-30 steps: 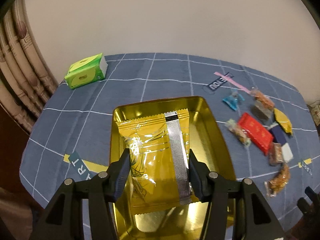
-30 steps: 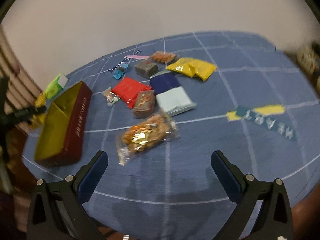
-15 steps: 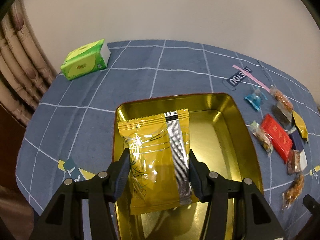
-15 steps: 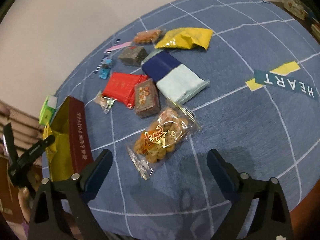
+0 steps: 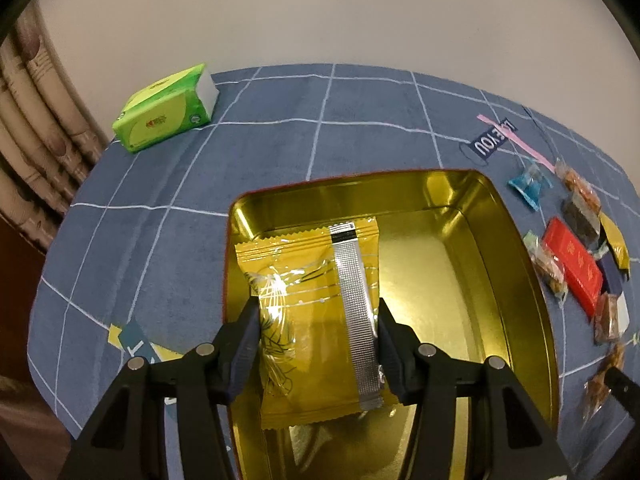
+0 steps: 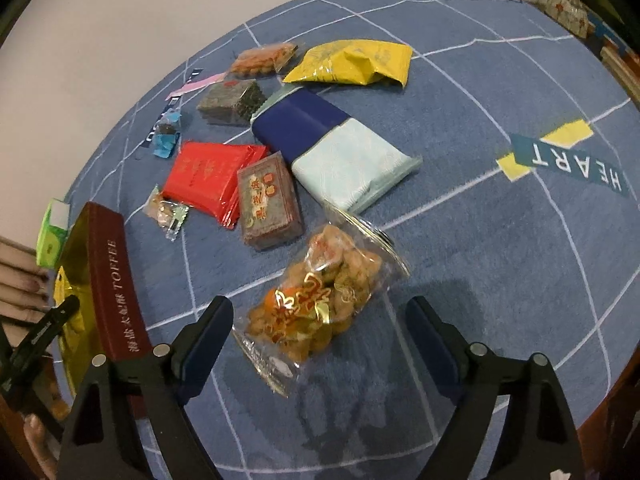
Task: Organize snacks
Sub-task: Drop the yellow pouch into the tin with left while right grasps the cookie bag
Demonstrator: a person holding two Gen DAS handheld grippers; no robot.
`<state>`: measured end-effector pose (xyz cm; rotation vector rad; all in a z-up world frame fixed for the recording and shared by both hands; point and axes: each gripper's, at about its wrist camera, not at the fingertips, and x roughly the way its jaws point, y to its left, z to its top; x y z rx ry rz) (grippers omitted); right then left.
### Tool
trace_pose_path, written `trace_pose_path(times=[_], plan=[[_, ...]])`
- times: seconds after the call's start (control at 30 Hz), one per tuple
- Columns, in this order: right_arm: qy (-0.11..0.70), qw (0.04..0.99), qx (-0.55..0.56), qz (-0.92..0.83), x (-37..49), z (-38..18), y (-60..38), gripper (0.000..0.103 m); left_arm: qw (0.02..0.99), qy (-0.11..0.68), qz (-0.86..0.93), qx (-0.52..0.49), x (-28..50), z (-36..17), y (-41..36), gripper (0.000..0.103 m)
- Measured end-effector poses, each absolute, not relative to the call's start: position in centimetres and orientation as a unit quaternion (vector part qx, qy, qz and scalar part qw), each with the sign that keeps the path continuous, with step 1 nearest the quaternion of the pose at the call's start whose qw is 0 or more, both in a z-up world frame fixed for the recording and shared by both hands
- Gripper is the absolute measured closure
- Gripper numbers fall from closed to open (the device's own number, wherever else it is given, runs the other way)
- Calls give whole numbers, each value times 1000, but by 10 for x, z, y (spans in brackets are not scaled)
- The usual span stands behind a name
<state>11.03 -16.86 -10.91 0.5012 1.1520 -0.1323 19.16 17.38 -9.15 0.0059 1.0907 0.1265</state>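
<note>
The left gripper [image 5: 318, 334] grips a yellow packet [image 5: 316, 304] over the gold tin [image 5: 516, 264], while the right gripper's [image 6: 320, 344] narrowing, apparently untouching jaws straddle a clear nut bag [image 6: 320, 300] lying diagonally.

Both grippers are matte black plastic, built alike. The left gripper [image 5: 318, 336] has two angular arms that taper forward into dark blue fingers [image 5: 246, 344]. A round silver screw sits just behind each finger, and another farther out on each arm. Triangular cut-outs lighten the arms behind the screws. The right gripper [image 6: 320, 344] shows the same blue fingers [image 6: 432, 350] and silver screws.
</note>
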Motion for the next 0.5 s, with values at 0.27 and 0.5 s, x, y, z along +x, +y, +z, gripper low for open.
trace_pose_path(times=[0.27,0.5], plan=[[541,814,200,-73,117,-110,-162,16,853,517,70,23,190,-89,171,46],[539,821,177,-67,118,-112,-157,18,868,489,72,49,186,-77,166,44]])
